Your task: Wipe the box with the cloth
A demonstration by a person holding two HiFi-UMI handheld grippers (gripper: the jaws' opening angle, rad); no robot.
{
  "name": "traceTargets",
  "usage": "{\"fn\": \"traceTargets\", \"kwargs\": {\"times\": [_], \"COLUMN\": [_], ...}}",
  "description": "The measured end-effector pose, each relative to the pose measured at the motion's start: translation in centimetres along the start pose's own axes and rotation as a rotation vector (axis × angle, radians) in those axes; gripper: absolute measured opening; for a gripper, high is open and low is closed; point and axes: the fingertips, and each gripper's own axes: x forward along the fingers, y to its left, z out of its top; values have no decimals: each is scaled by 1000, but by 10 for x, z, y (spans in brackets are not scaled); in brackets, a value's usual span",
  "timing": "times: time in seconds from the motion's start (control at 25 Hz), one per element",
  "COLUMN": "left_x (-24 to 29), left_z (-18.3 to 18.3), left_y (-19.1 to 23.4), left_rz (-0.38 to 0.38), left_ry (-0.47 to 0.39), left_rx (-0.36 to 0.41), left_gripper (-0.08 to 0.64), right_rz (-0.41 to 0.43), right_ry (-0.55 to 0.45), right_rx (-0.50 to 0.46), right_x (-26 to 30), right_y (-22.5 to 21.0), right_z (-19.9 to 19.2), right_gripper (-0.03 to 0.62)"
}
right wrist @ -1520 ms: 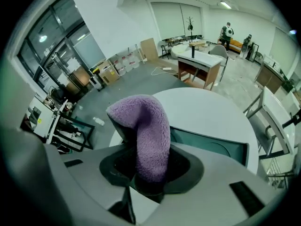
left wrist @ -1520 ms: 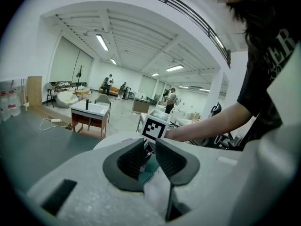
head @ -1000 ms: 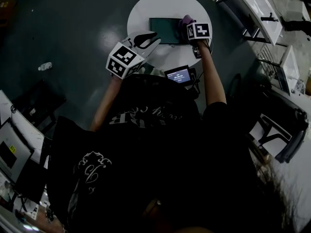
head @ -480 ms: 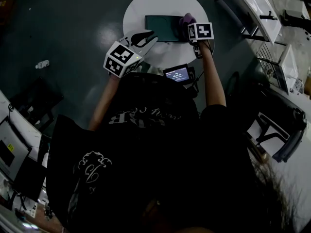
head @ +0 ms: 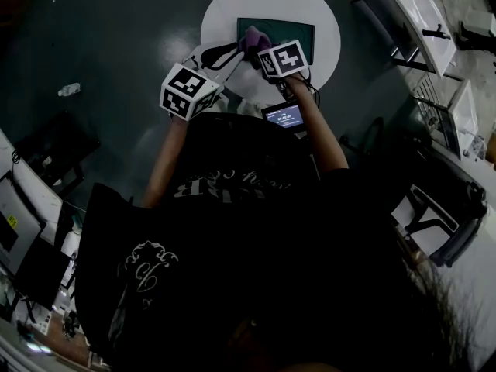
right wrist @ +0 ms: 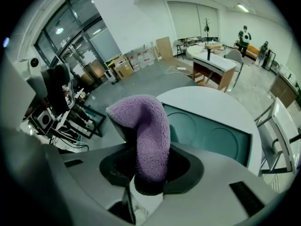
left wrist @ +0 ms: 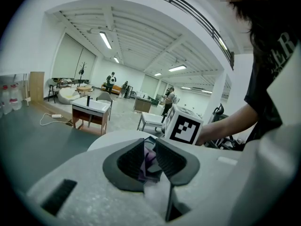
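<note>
We wipe the box (right wrist: 211, 135)
Right tongs (right wrist: 150, 161) clamp the cloth (right wrist: 148, 131), left tongs (left wrist: 150, 157) stand slightly apart; we should press it flat.

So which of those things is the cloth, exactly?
Find the round white table in the middle of the dark floor; a flat dark green box lies on it. At the box's left end is a fuzzy purple cloth, pinched in the right claw. It is the only soft, purple thing there; everything around it is hard, and white or dark.
</note>
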Motion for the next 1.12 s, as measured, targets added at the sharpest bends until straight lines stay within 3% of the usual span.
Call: {"fn": "traceTargets", "kwargs": {"times": [0.16, 0.4, 0.8, 1.12], "left_x": [-3, -6, 3, 23], "left_z": [-4, -8, -8, -9], "left_y": [0, -3, -16, -38], "left_rz": [16, 19, -14, -67], "left_ry": [-2, 5, 15, 32], "left_rx": [-19, -20, 1, 36], "left_gripper": [72, 72, 72, 72], "right_rz": [37, 46, -34, -147], "right_ry": [47, 62, 107, 118], "right_rx": [-47, 4, 18, 72], "right_x": [24, 30, 6, -28], "right_y": [23, 16, -32, -91], "right_z": [-10, -20, -51, -86], "right_gripper": [110, 110, 110, 110]}}
